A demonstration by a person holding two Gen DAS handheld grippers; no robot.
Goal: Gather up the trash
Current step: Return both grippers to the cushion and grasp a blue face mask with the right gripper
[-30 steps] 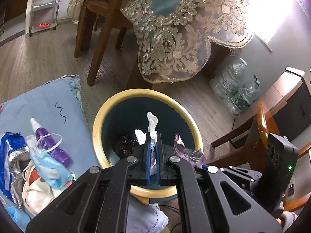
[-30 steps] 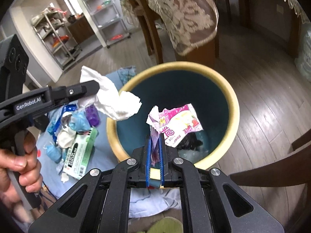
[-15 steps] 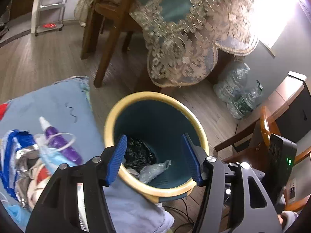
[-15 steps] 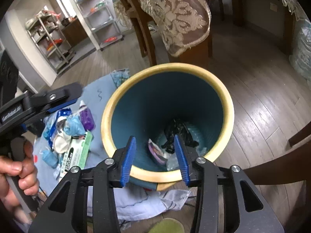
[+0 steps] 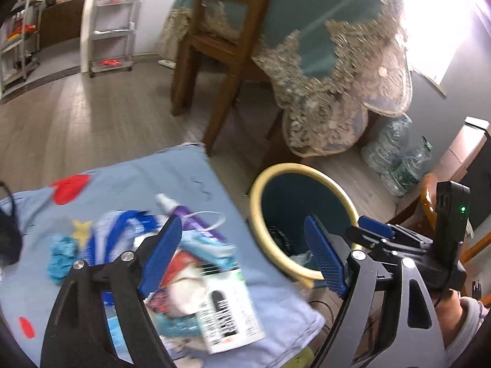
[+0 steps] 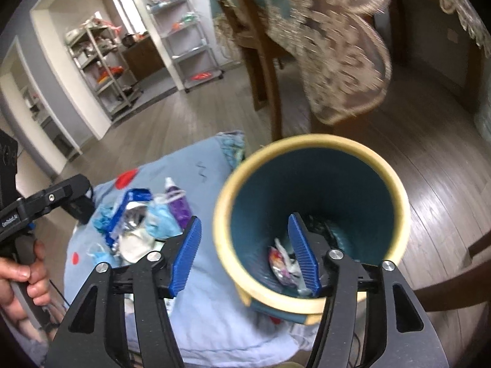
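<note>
A round bin with a yellow rim (image 5: 302,168) (image 6: 310,141) and dark teal inside stands on the floor beside a light blue cloth (image 5: 147,181) (image 6: 202,316). A pink wrapper and white tissue (image 6: 284,266) lie at its bottom. On the cloth lies a pile of trash: a purple spray bottle (image 5: 184,211) (image 6: 178,202), a blue-and-silver wrapper (image 6: 130,211), a blue mask (image 5: 211,245), a white-green carton (image 5: 227,309). My left gripper (image 5: 242,260) is open and empty, between pile and bin. My right gripper (image 6: 245,254) is open and empty, straddling the bin's near rim.
A wooden chair (image 5: 214,49) and a table with a lace-edged teal cloth (image 5: 331,61) stand behind the bin. Plastic water bottles (image 5: 396,153) lie on the floor at the right. White shelving racks (image 6: 184,30) stand far back. A black object (image 5: 7,236) lies on the cloth's left edge.
Both grippers opened and dropped the tissue and the pink wrapper into the bin. Both have since swung left, toward the pile on the cloth.
</note>
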